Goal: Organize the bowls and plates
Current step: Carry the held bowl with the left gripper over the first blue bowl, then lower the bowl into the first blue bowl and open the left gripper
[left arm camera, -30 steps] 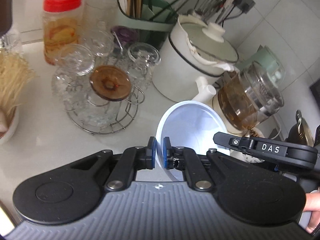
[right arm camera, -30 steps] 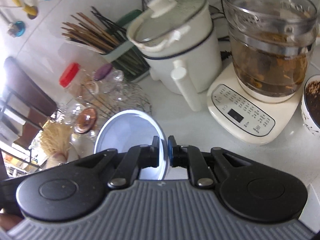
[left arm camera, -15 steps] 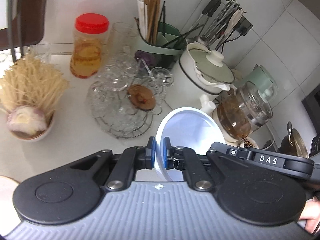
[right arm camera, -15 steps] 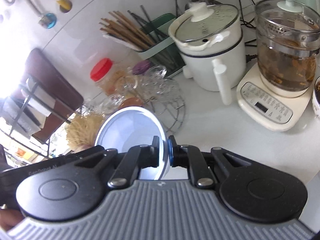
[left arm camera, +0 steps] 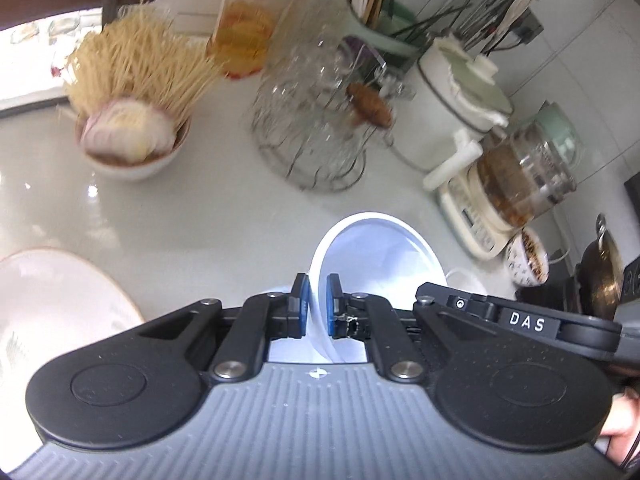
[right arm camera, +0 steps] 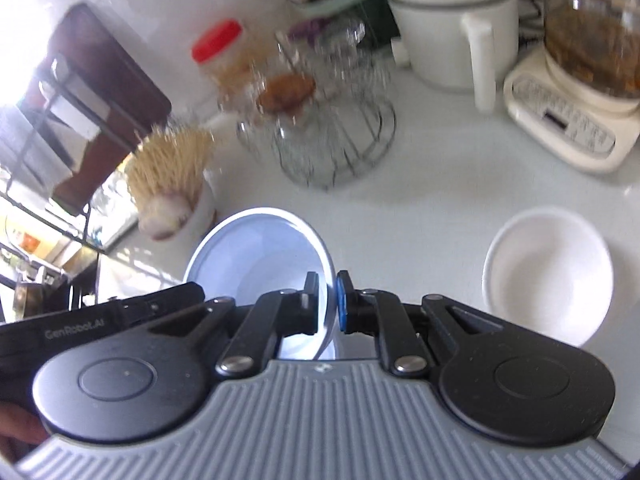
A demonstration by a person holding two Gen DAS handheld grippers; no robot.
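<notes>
- Gripping the white bowl (left arm camera: pixel 376 248) by its rim, my left gripper (left arm camera: pixel 318 310) and right gripper (right arm camera: pixel 328 308) both stay clenched on it.
- It hangs above the tabletop (left arm camera: pixel 180 216), near the glass rack (left arm camera: pixel 316 140).
- A second bowl (right arm camera: pixel 548 276) sits right of it.

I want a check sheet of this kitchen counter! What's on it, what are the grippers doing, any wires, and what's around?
Surface: pale glossy counter, with bare stretches between the things on it.
Job's things: blue-white bowl, tilted and pinched at its rim from both sides; empty white bowl and a plate on the counter.
Clutter: wire rack of glasses, red-lidded jar, bowl of noodles and onion, white pot, glass kettle on its base, utensil holder.
Grippers: left gripper shut on the blue-white bowl; right gripper shut on it too.
Cables: dark cords at a wall socket.
Surroundings: white tiled wall; dark shelf frame.
</notes>
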